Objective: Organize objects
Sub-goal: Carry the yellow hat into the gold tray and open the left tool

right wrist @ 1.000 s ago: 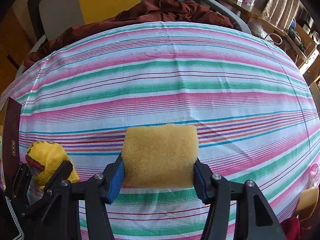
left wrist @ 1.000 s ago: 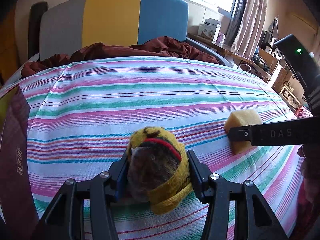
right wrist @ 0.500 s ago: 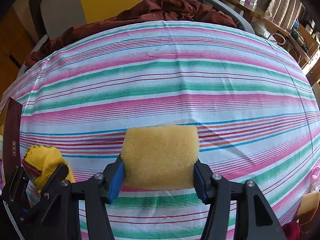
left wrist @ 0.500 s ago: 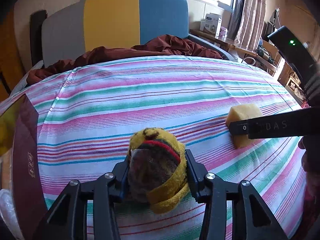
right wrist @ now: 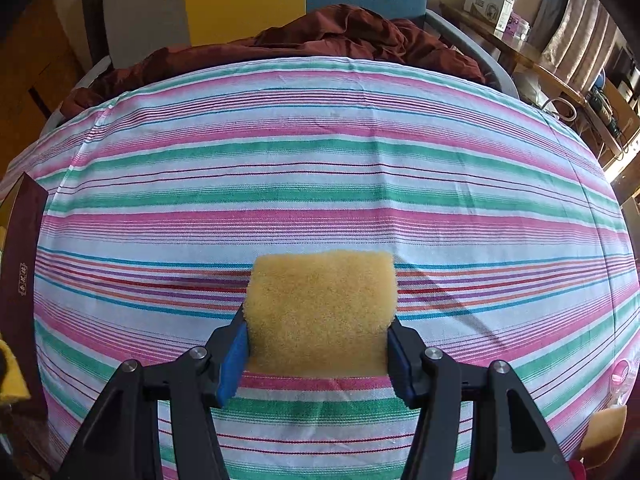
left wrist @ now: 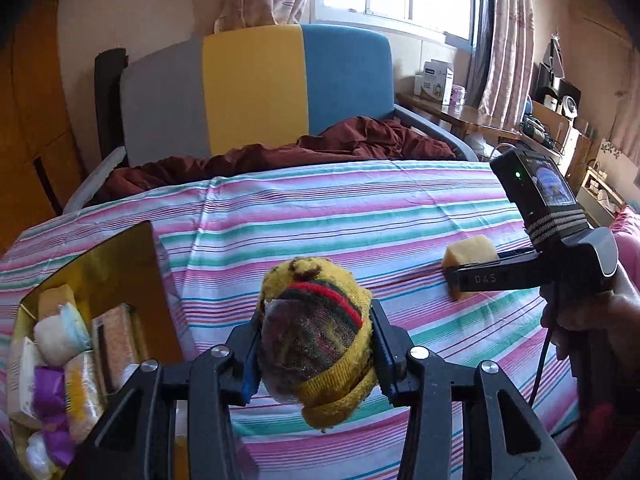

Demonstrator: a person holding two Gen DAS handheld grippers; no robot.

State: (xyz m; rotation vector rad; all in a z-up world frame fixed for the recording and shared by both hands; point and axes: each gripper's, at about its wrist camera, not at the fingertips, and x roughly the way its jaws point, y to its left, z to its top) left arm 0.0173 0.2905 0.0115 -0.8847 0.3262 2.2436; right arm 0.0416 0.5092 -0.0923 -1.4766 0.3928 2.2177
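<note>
My left gripper (left wrist: 316, 354) is shut on a yellow knitted sock bundle (left wrist: 316, 332) with red and green bands, held up above the striped bed sheet (left wrist: 360, 216). In the right wrist view my right gripper (right wrist: 318, 346) is shut on a yellow sponge (right wrist: 320, 312), low over the sheet. That sponge (left wrist: 470, 258) and the right gripper's side also show at the right of the left wrist view, with a hand (left wrist: 592, 320) on the handle. An open box (left wrist: 120, 264) with a gold lining sits at the left, holding several soft bundles (left wrist: 60, 332).
A rumpled maroon blanket (left wrist: 320, 148) lies at the head of the bed below a grey, yellow and blue headboard (left wrist: 256, 88). A cluttered wooden desk (left wrist: 460, 114) stands to the right. Another sponge piece (right wrist: 604, 426) lies at the sheet's lower right. The box's dark wall (right wrist: 20, 272) borders the left.
My left gripper has risen with the sock bundle, bringing the box's inside into view. The right gripper has stayed in place with the sponge.
</note>
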